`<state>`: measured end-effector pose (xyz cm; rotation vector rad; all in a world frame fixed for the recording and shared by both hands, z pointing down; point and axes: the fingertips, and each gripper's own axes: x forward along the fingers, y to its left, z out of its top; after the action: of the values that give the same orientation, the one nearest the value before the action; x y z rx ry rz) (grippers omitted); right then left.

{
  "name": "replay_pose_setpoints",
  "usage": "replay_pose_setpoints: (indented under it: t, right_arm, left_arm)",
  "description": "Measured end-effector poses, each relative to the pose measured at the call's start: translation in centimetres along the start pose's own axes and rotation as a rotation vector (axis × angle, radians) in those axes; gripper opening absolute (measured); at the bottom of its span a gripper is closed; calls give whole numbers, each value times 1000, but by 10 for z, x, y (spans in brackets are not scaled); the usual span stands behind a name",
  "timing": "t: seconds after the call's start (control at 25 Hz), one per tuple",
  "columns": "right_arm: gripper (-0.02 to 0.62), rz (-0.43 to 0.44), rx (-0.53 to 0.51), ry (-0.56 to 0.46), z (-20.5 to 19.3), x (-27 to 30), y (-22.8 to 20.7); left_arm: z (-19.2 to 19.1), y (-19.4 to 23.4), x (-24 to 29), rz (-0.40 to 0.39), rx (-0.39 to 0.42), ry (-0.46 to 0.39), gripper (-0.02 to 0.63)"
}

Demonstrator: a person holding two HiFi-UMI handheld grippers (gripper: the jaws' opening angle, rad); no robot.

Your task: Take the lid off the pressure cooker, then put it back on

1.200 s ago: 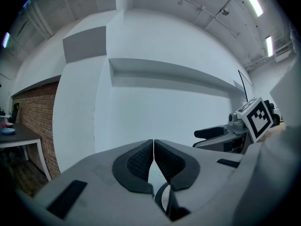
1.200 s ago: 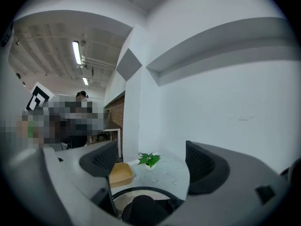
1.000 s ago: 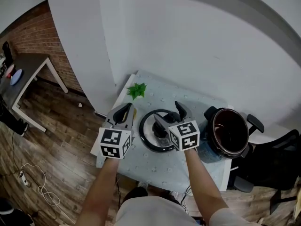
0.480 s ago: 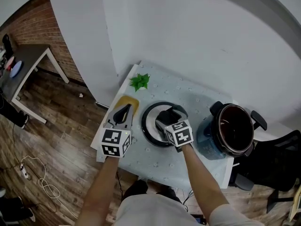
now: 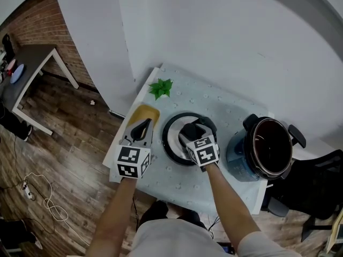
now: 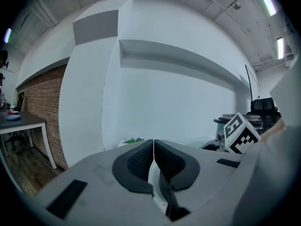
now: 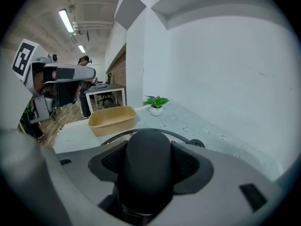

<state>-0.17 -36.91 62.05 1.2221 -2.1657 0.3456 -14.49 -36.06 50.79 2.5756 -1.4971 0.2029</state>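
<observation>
The pressure cooker lid, round with a black rim, lies flat on the table's middle. My right gripper is shut on its black knob, which fills the gap between the pads in the right gripper view. The pressure cooker, blue with a dark open pot, stands uncovered to the right of the lid. At the table's left edge my left gripper is held with its jaws shut and empty, the pads touching in the left gripper view.
A tan tray lies under the left gripper's tips. A small green plant stands at the table's back left. A white wall runs behind the table. A black chair stands at the right.
My right gripper went from open above the lid to down and shut on its knob. The left gripper has barely moved.
</observation>
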Motion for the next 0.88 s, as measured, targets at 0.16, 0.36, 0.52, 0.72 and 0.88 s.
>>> replay_pose_setpoints:
  t: [0.16, 0.36, 0.52, 0.72, 0.88]
  right_arm:
    - [276, -14, 20, 4, -1, -1, -1]
    - [275, -17, 28, 11, -2, -2, -2]
    - [275, -20, 55, -11, 10, -10, -4]
    - [275, -47, 54, -64, 46, -34, -12]
    - [276, -75, 61, -99, 84, -59, -24]
  left_arm:
    - [0, -3, 3, -10, -2, 6, 17]
    - [10, -5, 5, -21, 6, -7, 17]
    - [25, 1, 6, -20, 17, -23, 17]
    - [43, 5, 8, -21, 24, -38, 17]
    - [58, 4, 14, -31, 24, -31, 17]
